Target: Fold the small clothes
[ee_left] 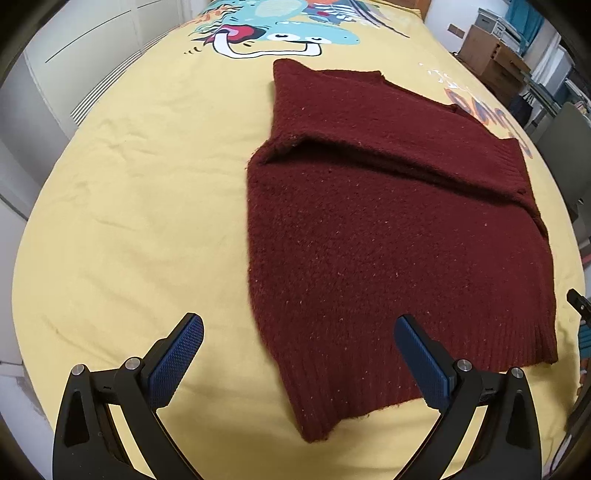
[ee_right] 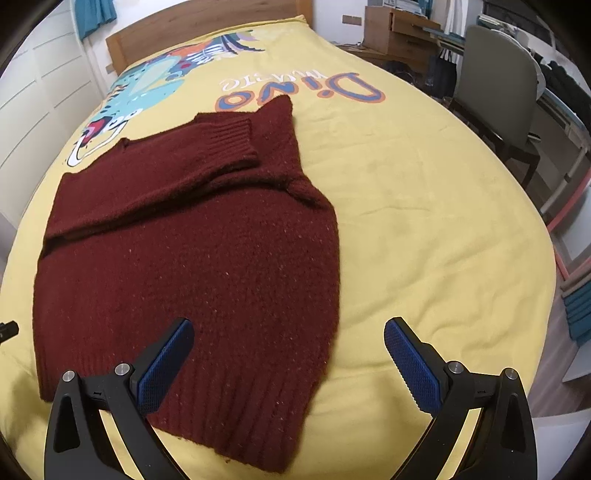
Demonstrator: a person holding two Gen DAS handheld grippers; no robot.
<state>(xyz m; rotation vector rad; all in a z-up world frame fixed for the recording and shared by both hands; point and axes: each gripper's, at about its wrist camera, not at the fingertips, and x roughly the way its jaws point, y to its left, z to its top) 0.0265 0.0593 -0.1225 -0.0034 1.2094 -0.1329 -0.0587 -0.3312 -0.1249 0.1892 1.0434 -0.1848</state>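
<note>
A dark red knitted sweater (ee_left: 388, 229) lies flat on the yellow bed cover (ee_left: 140, 206), with both sleeves folded across its chest. It also shows in the right wrist view (ee_right: 192, 266). My left gripper (ee_left: 299, 343) is open and empty, hovering over the sweater's near left hem corner. My right gripper (ee_right: 288, 343) is open and empty, over the near right hem corner. The ribbed hem (ee_right: 255, 417) is closest to me. A ribbed cuff (ee_right: 229, 142) lies near the collar end.
The yellow cover (ee_right: 424, 221) carries a dinosaur print (ee_left: 273, 26) and "Dino" lettering (ee_right: 317, 90). A wooden headboard (ee_right: 207, 22) is at the far end. A grey chair (ee_right: 498, 85) and cardboard boxes (ee_left: 491, 55) stand to the right of the bed.
</note>
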